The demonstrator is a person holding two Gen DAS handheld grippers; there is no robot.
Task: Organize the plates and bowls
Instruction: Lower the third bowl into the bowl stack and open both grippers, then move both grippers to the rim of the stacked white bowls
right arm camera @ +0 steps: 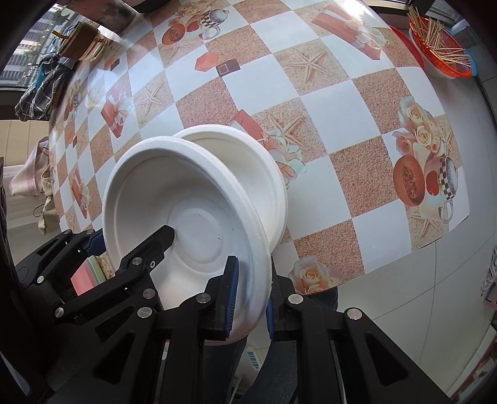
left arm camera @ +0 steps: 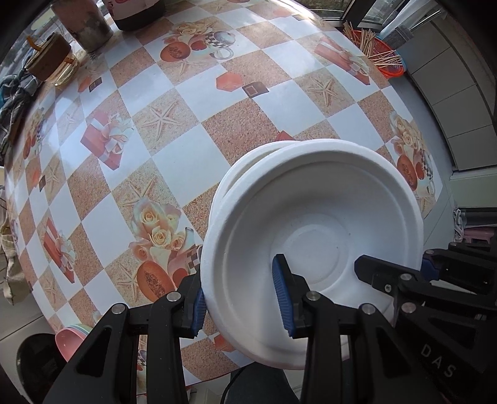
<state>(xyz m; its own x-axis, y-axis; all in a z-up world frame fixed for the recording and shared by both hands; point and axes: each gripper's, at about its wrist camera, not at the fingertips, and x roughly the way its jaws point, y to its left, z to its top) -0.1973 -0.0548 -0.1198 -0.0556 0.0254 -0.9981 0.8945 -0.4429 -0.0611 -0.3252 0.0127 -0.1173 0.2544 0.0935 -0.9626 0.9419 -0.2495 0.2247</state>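
A stack of white foam bowls [left arm camera: 310,217] is held tilted above the patterned table [left arm camera: 192,124], open side toward the cameras. My left gripper [left arm camera: 240,298] straddles the stack's left rim with blue pads inside and outside it. My right gripper [right arm camera: 250,298] straddles the opposite rim of the same stack [right arm camera: 192,199]. The right gripper also shows in the left wrist view [left arm camera: 394,273], and the left gripper in the right wrist view [right arm camera: 133,245]. Two nested bowls show, their rims slightly offset.
An orange basket of wooden sticks [left arm camera: 382,52] sits at the table's far right edge. Jars and a dark bottle [left arm camera: 87,25] stand at the far left. Pink and pastel plates [left arm camera: 73,338] lie below the near table edge. Cloths [right arm camera: 40,90] hang at the left.
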